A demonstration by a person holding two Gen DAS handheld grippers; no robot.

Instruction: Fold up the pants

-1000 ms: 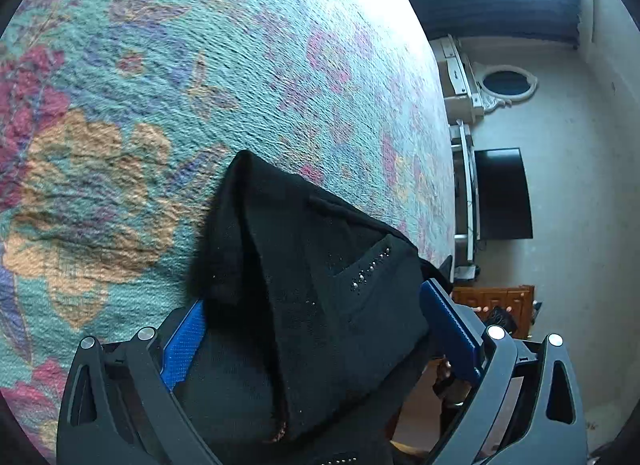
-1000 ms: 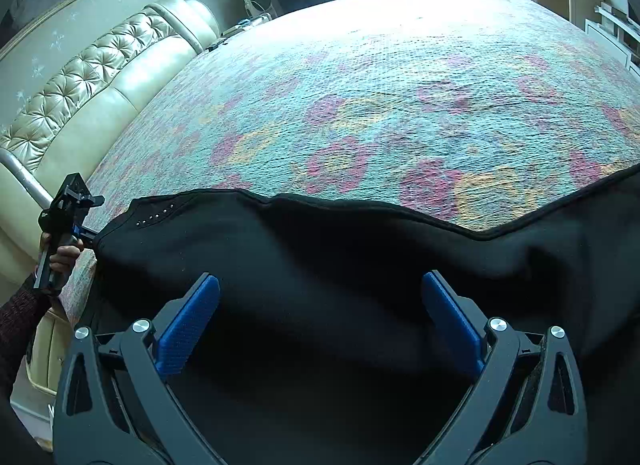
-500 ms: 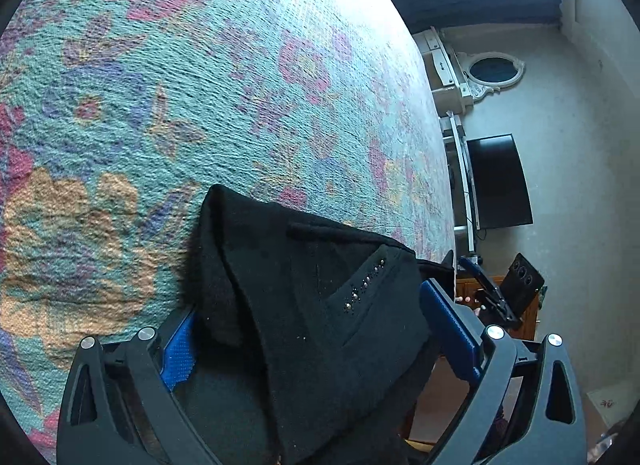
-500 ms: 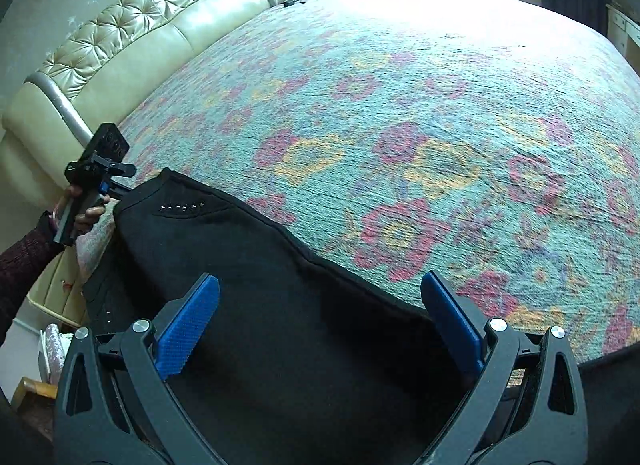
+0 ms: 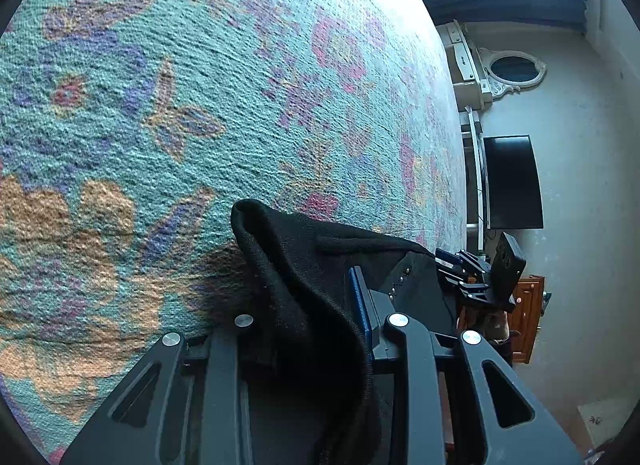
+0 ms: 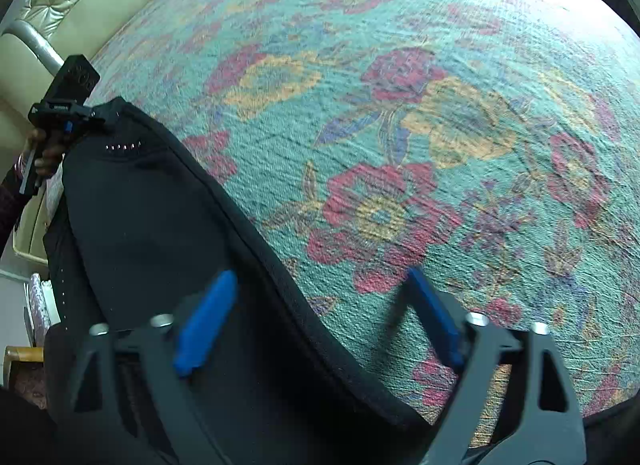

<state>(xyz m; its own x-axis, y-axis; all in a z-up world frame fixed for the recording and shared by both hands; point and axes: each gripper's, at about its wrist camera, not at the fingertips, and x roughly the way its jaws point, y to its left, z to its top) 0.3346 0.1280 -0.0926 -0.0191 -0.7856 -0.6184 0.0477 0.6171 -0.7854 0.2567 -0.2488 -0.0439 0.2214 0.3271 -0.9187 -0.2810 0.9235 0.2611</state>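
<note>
The black pants (image 6: 152,225) lie at the edge of the floral bedspread (image 6: 400,105), one corner bunched between the pressed-together fingers of your left gripper (image 5: 320,305). Your right gripper (image 6: 316,313) hangs spread above the hem, its left finger over fabric.
</note>
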